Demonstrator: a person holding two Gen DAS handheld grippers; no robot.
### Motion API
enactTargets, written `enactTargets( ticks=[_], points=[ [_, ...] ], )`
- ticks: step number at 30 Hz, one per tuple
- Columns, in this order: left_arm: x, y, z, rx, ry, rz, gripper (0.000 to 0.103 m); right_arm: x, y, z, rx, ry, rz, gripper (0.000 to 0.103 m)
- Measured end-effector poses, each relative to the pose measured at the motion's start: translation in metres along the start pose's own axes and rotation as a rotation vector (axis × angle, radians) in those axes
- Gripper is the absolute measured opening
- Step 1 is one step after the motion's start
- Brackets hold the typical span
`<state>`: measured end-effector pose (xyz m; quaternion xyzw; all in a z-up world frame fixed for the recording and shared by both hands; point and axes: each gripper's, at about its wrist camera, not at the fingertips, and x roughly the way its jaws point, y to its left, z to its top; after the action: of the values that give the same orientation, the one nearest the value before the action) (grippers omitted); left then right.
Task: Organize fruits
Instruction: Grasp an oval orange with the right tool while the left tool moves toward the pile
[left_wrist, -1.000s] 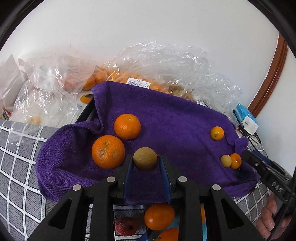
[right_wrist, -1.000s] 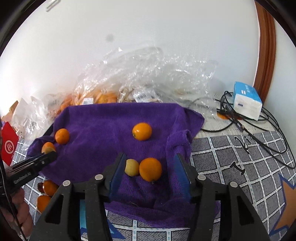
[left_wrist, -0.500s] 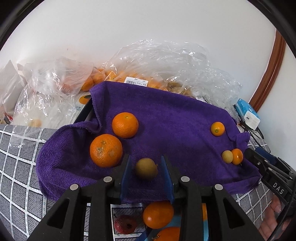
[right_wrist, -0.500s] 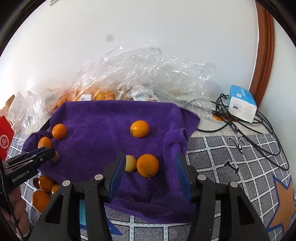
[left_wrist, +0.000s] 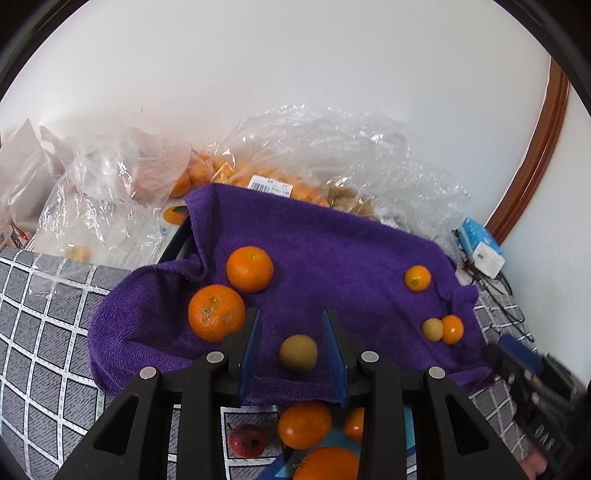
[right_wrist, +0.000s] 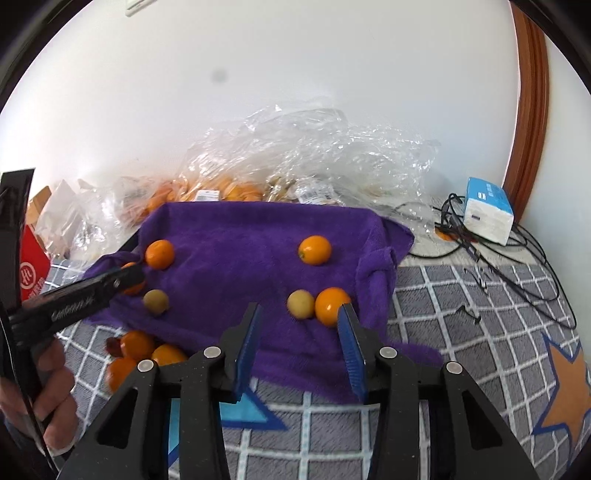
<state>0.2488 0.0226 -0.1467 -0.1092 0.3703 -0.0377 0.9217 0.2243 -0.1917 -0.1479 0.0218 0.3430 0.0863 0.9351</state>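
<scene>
A purple towel (left_wrist: 332, 251) carries the fruit. My left gripper (left_wrist: 291, 314) is open; a tan round fruit (left_wrist: 298, 352) lies on the towel between its blue pads with a gap on each side. Two big oranges (left_wrist: 216, 312) (left_wrist: 249, 268) sit just left of it. My right gripper (right_wrist: 300, 308) hovers over the towel's near edge with its jaws closing and nothing pressed between them. A pale yellow fruit (right_wrist: 301, 303) and a small orange fruit (right_wrist: 330, 304) lie at its tips, close to the right finger. Another small orange fruit (right_wrist: 314, 250) rests further back.
Clear plastic bags (left_wrist: 332, 155) with oranges pile against the white wall. Several oranges (left_wrist: 304, 424) and a red fruit (left_wrist: 247, 439) lie on the grey checked mat (right_wrist: 461, 314) below the towel. A blue-and-white box (right_wrist: 487, 210) and black cables (right_wrist: 517, 258) sit at the right.
The left jaws let go of the tan fruit, which now rests on the towel. The right gripper drew back and narrowed; the two small fruits moved from between its fingers to its tips.
</scene>
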Motion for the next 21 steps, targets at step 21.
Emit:
enactTargets(
  ticks=[21],
  points=[
    [-0.068, 0.049, -0.021, 0.077, 0.035, 0.17, 0.051, 0.017, 0.078, -0.031, -0.1, 0.15, 0.114, 0.042]
  ],
)
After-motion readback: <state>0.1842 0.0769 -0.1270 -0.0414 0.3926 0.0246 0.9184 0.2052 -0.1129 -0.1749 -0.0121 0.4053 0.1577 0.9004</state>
